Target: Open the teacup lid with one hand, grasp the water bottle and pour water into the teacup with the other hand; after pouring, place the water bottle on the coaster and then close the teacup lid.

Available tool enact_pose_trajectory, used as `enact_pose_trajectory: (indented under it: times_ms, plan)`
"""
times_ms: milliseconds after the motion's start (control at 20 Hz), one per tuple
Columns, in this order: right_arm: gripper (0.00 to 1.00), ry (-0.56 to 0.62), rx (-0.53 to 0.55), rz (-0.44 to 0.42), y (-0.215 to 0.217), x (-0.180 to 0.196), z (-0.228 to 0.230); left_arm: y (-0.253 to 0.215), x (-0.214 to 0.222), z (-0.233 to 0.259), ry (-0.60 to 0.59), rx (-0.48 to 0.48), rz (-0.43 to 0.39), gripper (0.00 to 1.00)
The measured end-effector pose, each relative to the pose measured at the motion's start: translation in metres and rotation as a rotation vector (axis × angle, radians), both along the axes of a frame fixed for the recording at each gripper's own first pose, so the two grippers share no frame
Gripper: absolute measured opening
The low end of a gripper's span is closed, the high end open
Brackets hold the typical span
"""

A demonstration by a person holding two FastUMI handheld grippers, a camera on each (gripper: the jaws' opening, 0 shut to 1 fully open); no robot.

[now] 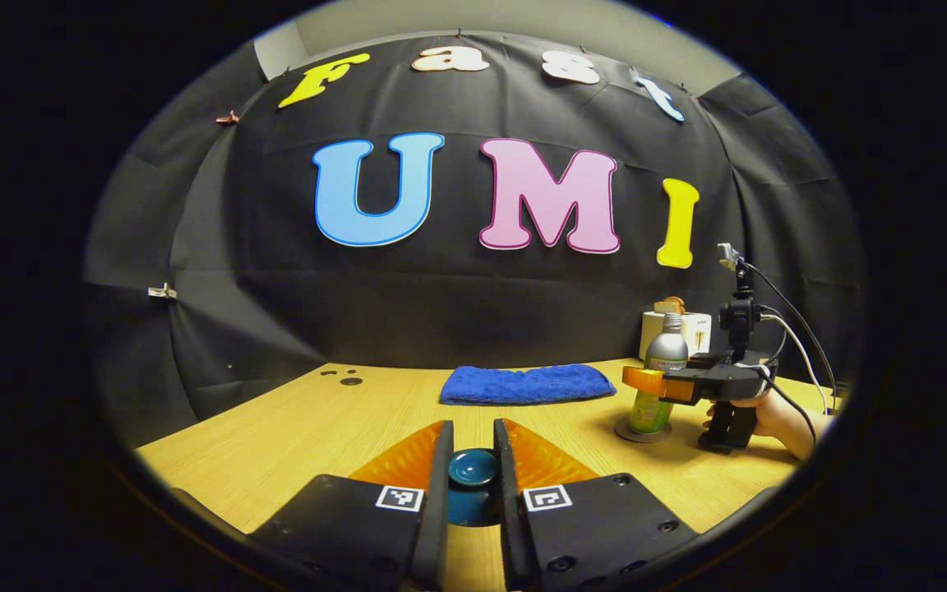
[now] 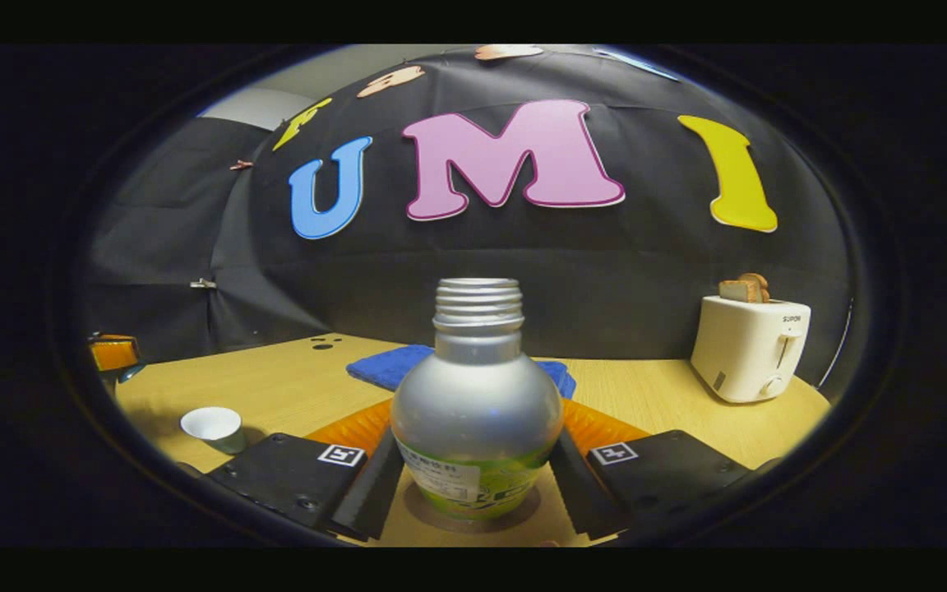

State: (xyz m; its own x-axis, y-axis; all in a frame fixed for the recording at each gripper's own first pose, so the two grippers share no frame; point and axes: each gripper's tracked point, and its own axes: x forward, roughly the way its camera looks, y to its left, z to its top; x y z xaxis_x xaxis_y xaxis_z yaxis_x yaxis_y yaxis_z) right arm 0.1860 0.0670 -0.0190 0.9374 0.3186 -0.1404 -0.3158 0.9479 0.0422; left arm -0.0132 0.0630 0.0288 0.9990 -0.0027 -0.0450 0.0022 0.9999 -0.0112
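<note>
**Clerk:** Entries, left to right, please. Item one?

**Keeper:** Left gripper, fingers clamped either side of the teal teacup lid, on its knob. The lid was held off the cup. It was judged hard, glazed and breakable, a small slick knob that wanted a square pinch and a soft set-down.

**Clerk:** Item two?

**Keeper:** Teacup, white, uncovered, standing by the near edge of the worktop, toward its left side in the right gripper view. What it held could not be told.

**Clerk:** Item three?

**Keeper:** Blue towel, folded, mid-worktop toward the back edge. Not a task item.

**Clerk:** Item four?

**Keeper:** Water bottle, upright on the coaster, cap off, threaded neck bare. It was metal and smooth, judged stiff but slippery. Best hold was the straight labelled body below the bulge. Weight depended on fill, which was hidden.

**Clerk:** And the right gripper?

**Keeper:** Fingers stood close on both sides of that lower body. I could not tell whether they pressed or merely flanked it. A hand held it.

**Clerk:** Last?

**Keeper:** Toaster, at the back right corner.
</note>
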Motion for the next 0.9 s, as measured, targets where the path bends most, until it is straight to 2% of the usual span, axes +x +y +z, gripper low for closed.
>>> enact_pose_trajectory:
  times_ms: [150,200,300,350,400,450,700,900]
  plan:
    - [0.84,0.002,-0.004,0.001,0.002,-0.002,-0.001,-0.003,-0.002,0.002,-0.003,0.009,-0.003,0.3]
    - [0.88,0.006,-0.006,0.0,0.002,-0.003,-0.002,-0.004,-0.003,0.004,-0.006,0.012,-0.003,0.3]
    - [0.85,0.022,-0.013,-0.004,0.002,-0.005,-0.005,-0.006,-0.006,0.006,-0.01,0.02,-0.004,0.3]
    - [0.88,0.025,-0.012,-0.013,0.0,-0.005,-0.005,-0.006,-0.007,0.006,-0.012,0.021,-0.004,0.3]
    - [0.97,0.025,-0.007,-0.021,-0.002,-0.006,-0.003,-0.007,-0.009,0.006,-0.012,0.02,-0.005,0.3]
    - [1.0,0.022,0.0,-0.031,-0.005,-0.006,-0.001,-0.008,-0.01,0.006,-0.011,0.018,-0.006,0.3]
    - [1.0,0.032,0.044,-0.042,-0.009,-0.017,0.003,-0.005,-0.02,0.012,-0.028,0.017,0.011,0.3]
    - [1.0,0.031,-0.021,-0.05,-0.008,-0.027,0.003,-0.006,-0.029,0.016,-0.042,0.01,0.012,0.3]
